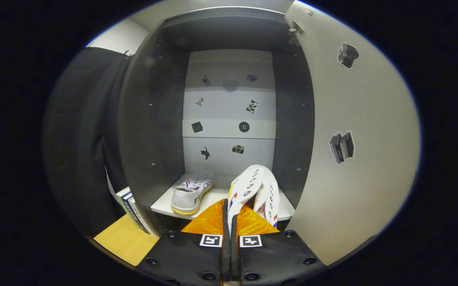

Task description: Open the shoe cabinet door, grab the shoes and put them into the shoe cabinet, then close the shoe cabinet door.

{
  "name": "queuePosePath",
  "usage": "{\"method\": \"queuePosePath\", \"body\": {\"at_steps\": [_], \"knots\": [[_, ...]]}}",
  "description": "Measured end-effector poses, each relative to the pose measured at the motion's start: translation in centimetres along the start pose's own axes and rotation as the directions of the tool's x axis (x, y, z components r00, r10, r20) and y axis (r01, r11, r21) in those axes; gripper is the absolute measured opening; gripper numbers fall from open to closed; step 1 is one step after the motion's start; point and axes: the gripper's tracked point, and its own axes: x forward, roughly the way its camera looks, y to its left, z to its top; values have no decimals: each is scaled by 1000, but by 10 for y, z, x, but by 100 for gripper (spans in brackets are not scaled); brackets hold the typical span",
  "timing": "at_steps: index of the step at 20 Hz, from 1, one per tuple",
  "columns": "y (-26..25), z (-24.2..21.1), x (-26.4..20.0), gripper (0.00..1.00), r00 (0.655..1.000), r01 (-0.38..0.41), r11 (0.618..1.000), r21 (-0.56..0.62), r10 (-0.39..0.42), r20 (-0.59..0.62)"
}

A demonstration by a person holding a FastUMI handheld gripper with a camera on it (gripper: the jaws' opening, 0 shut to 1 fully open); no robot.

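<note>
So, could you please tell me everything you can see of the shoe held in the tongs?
The held shoe is a white canvas-looking sneaker with rows of eyelets and red-and-blue trim. The tongs are shut on its upper edge, so it hangs tilted over the white shelf inside the open cabinet, right of the other shoe.

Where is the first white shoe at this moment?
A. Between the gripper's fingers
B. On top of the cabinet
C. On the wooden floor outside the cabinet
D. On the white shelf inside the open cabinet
D: the first shoe rests on the white shelf, heel toward the gripper, which is shut on the second shoe.
</note>
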Motion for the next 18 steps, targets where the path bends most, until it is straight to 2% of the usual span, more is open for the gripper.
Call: {"method": "queuePosePath", "body": {"at_steps": [6,9,16,18], "knots": [[-33,35,64,2,997,81,995,52,-81,-6],[-43,33,100,2,994,106,994,-1,-106,-28],[-34,-7,165,2,986,64,997,-48,-71,-152],[-29,-20,175,2,982,42,999,-31,-47,-185]]}}
